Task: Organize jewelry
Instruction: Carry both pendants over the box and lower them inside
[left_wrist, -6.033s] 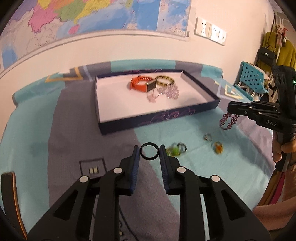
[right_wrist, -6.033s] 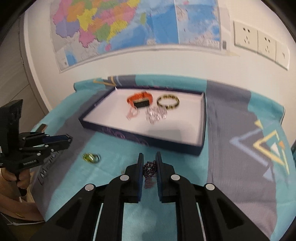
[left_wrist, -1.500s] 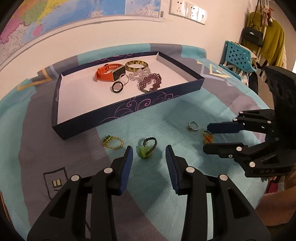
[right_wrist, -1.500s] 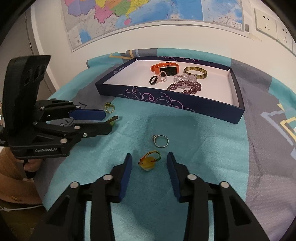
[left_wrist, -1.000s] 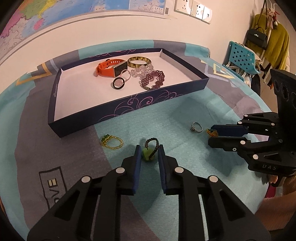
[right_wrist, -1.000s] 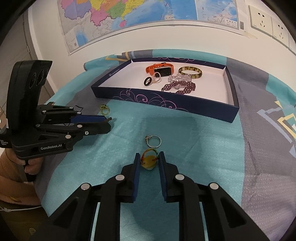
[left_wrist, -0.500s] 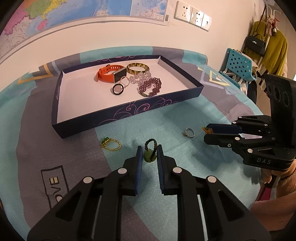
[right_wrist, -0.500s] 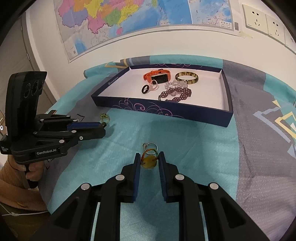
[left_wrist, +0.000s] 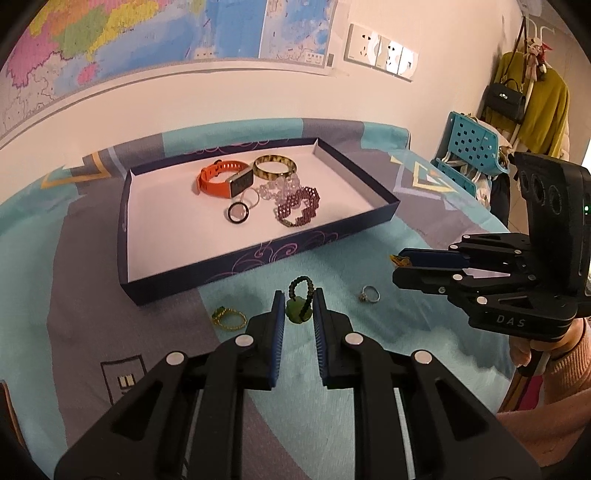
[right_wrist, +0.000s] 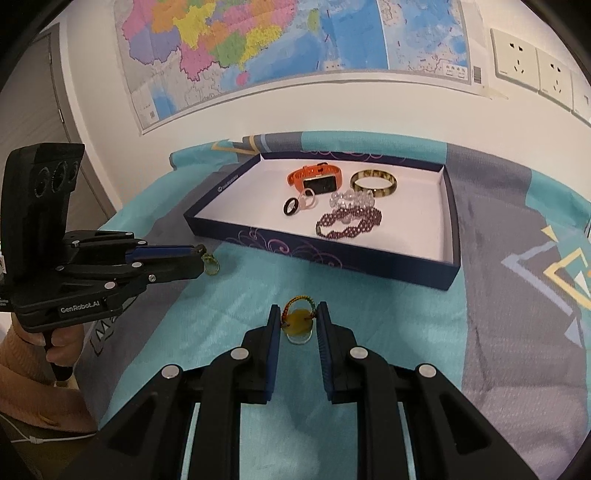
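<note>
Left wrist view showed a teal-and-grey woven cloth (left_wrist: 406, 354) under a shallow navy cardboard tray (left_wrist: 258, 254) at upper centre, holding an orange watch (left_wrist: 221, 181), banded bangle (left_wrist: 275, 169) and beaded bracelet (left_wrist: 299, 208). A gold chain ring (left_wrist: 229, 319) and silver ring (left_wrist: 369, 294) lay loose at mid-frame. The left gripper (left_wrist: 299, 315) pinched a green stone ring (left_wrist: 297, 314) at centre; the right gripper (right_wrist: 298, 328) clamped an amber stone ring (right_wrist: 298, 325).

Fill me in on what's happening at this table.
A person is sorting jewelry into the tray. The left hand-held gripper is shut on a green charm, the right hand-held gripper on a yellow charm. A silver ring and gold ring lie on the cloth.
</note>
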